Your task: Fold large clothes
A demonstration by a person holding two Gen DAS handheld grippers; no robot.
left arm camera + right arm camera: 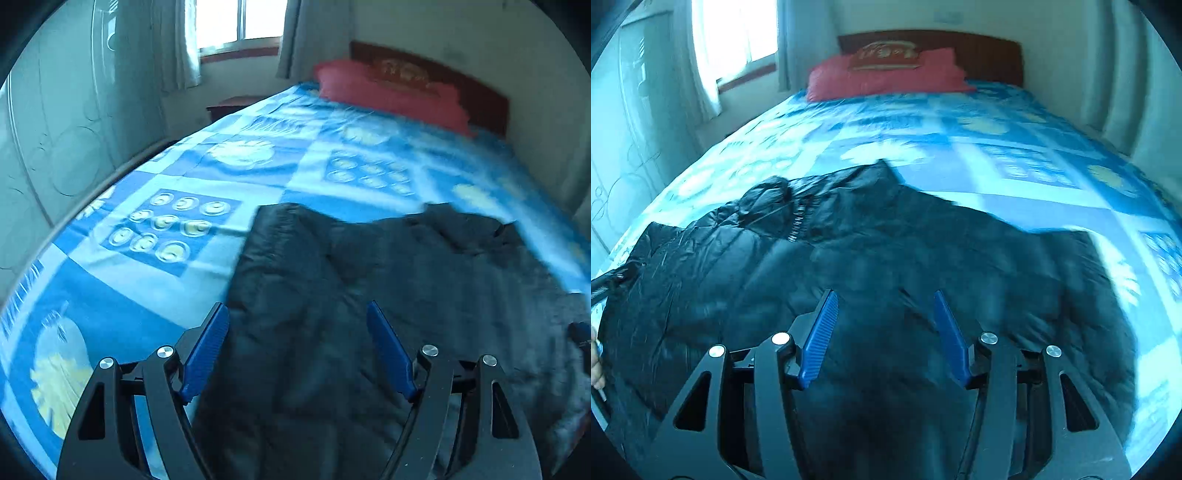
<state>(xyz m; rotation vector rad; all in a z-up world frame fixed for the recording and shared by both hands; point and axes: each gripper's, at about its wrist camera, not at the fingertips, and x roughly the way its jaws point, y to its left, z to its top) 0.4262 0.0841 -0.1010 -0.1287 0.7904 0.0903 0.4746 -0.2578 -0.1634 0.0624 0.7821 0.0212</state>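
Note:
A large black padded jacket [388, 280] lies spread on the bed, its zip and collar [798, 218] towards the left in the right wrist view. My left gripper [297, 306] hovers over the jacket's left part with its blue pads wide apart and nothing between them. My right gripper [885, 293] hangs over the middle of the jacket [923, 258], its jaws open and empty too. A person's hand [596, 365] shows at the far left edge of the right wrist view, beside the jacket's edge.
The bed carries a blue patterned sheet [177, 229] with a red pillow [388, 92] at the wooden headboard [990, 51]. A pale wardrobe [66, 147] stands close along the left side. A window with curtains [236, 22] is behind, with a small bedside table [232, 105] below it.

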